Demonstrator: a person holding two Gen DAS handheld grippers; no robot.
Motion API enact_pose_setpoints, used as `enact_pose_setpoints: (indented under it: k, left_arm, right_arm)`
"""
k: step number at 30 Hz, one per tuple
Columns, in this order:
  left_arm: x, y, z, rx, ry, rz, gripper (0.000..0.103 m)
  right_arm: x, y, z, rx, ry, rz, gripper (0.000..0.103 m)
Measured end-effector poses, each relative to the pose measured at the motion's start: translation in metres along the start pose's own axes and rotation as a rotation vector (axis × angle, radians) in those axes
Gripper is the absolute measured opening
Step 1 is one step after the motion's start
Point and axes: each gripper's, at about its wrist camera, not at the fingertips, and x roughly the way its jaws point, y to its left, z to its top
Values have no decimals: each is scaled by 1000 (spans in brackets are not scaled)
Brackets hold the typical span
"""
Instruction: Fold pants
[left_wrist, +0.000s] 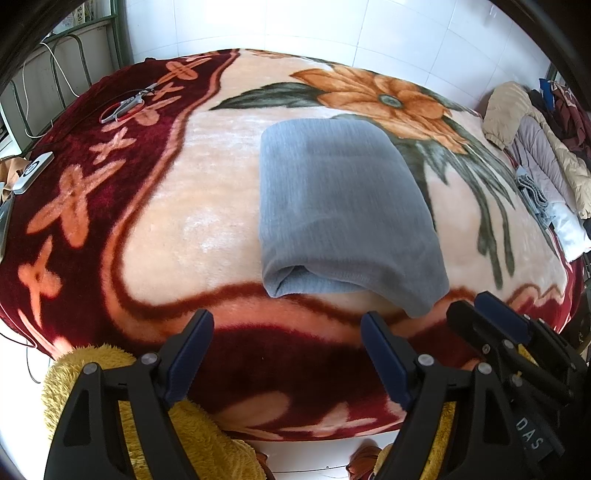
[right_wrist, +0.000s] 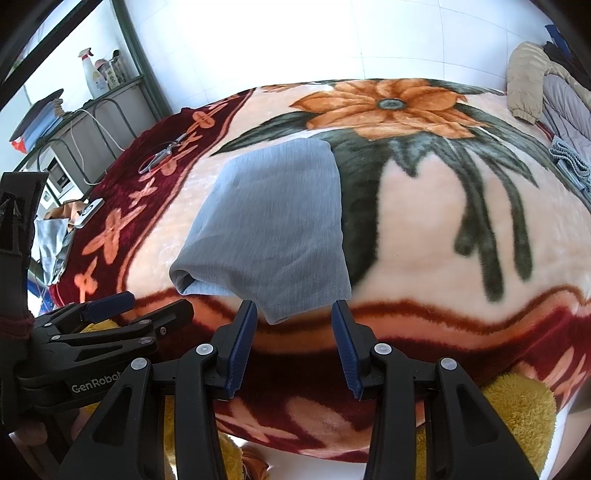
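Note:
The grey pants (left_wrist: 340, 206) lie folded into a compact rectangle on the flowered blanket (left_wrist: 192, 206), with a rolled fold edge facing me. They also show in the right wrist view (right_wrist: 273, 229). My left gripper (left_wrist: 288, 339) is open and empty, held just short of the near edge of the pants. My right gripper (right_wrist: 294, 325) is open and empty, its fingertips flanking the near corner of the pants without touching it. The right gripper (left_wrist: 491, 314) also shows in the left wrist view, and the left gripper (right_wrist: 136, 304) in the right wrist view.
Scissors (left_wrist: 127, 105) and a small white device (left_wrist: 33, 171) lie on the blanket's dark red border at left. A pile of jackets and clothes (left_wrist: 535, 147) lies along the right edge. A metal rack (right_wrist: 92, 110) stands at far left. Yellow fleece (left_wrist: 110, 387) is under the grippers.

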Motion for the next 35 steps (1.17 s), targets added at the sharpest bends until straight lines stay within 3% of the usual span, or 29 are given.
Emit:
enact_pose_setpoints:
  k: [35]
  left_arm:
    - [2, 3, -5, -15, 13, -3, 85]
  right_arm:
    - [0, -1, -1, 0, 0, 1, 43]
